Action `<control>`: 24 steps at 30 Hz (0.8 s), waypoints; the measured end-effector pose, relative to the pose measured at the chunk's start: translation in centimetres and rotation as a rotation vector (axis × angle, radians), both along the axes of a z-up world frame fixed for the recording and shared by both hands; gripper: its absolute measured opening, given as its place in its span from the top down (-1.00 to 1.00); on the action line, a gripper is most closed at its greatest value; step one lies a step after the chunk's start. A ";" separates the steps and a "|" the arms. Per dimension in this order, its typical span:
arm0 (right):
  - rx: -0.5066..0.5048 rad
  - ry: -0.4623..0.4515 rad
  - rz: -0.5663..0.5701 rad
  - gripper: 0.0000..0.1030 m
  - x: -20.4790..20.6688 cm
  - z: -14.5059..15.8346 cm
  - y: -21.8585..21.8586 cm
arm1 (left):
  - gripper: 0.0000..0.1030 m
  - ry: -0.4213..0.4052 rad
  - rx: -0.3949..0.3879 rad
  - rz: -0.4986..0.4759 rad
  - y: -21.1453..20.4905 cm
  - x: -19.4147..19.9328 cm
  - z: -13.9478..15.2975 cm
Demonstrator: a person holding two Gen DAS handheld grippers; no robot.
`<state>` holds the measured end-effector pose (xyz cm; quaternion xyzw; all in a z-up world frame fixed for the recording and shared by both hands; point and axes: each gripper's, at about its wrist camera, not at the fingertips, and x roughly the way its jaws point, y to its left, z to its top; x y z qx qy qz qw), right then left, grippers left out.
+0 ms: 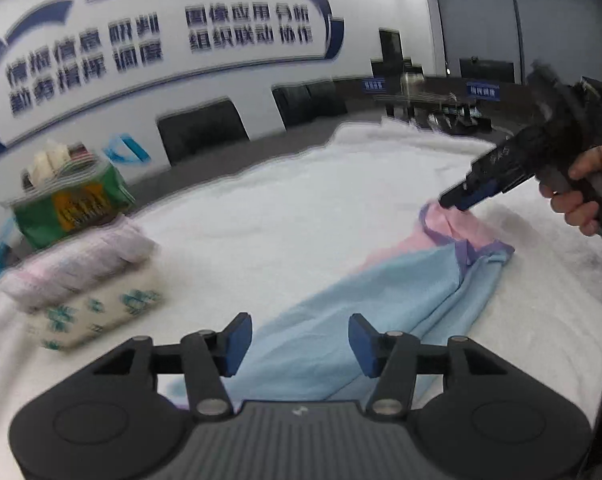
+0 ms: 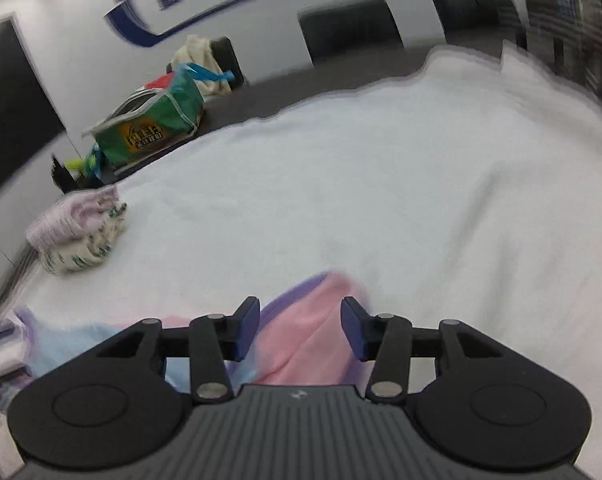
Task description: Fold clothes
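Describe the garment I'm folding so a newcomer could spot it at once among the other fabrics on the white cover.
Start from the wide white fleecy cover spread over the table. Nearest the cameras lies the flat pink and light-blue garment with purple trim. The only other clothes, a folded stack of pale pink and floral-print fabric, sit at the cover's left edge; this one is unfolded and plain-coloured.

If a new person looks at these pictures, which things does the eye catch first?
First the pink-and-blue garment, lying crumpled on the white cover, its blue end between the open jaws of the left gripper. Next, the folded stack at the left and the green bag behind it.
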<state>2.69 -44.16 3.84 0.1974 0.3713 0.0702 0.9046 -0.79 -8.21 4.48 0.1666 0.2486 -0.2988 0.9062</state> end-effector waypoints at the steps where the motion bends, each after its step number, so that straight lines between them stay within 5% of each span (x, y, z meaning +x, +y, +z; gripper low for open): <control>1: 0.012 -0.001 0.012 0.12 0.1 -0.2 0.4 | -0.01 0.020 0.004 0.003 -0.5 0.6 -0.7; 5: -0.048 0.006 0.084 0.16 0.5 -0.7 3.0 | -0.01 0.070 0.015 0.032 -1.3 2.0 -3.1; 7: -0.159 0.038 0.152 0.46 0.7 -1.5 5.0 | -0.02 0.072 0.016 0.045 -1.1 1.7 -3.5; 8: -0.213 0.044 0.175 0.77 0.7 -1.9 5.9 | -0.03 0.074 0.020 0.045 -1.1 1.7 -3.6; 10: -0.264 -0.020 0.164 0.95 0.4 -1.6 6.7 | -0.04 0.078 0.028 0.045 -1.3 1.7 -3.8; 15: -0.064 -0.298 -0.007 0.94 -1.1 -0.2 2.7 | -0.09 0.074 0.026 0.054 -1.1 1.8 -4.1; 19: 0.048 -0.155 -0.049 0.76 0.0 -2.8 0.6 | -0.14 0.082 0.005 0.056 -0.8 2.0 -4.2; 21: 0.051 -0.130 -0.070 0.28 -0.6 -3.2 0.1 | -0.15 0.075 0.004 0.056 -0.8 1.7 -4.2; 24: 0.112 -0.131 -0.050 0.26 -1.4 -3.1 -0.1 | -0.16 0.070 0.007 0.057 -0.9 1.6 -4.2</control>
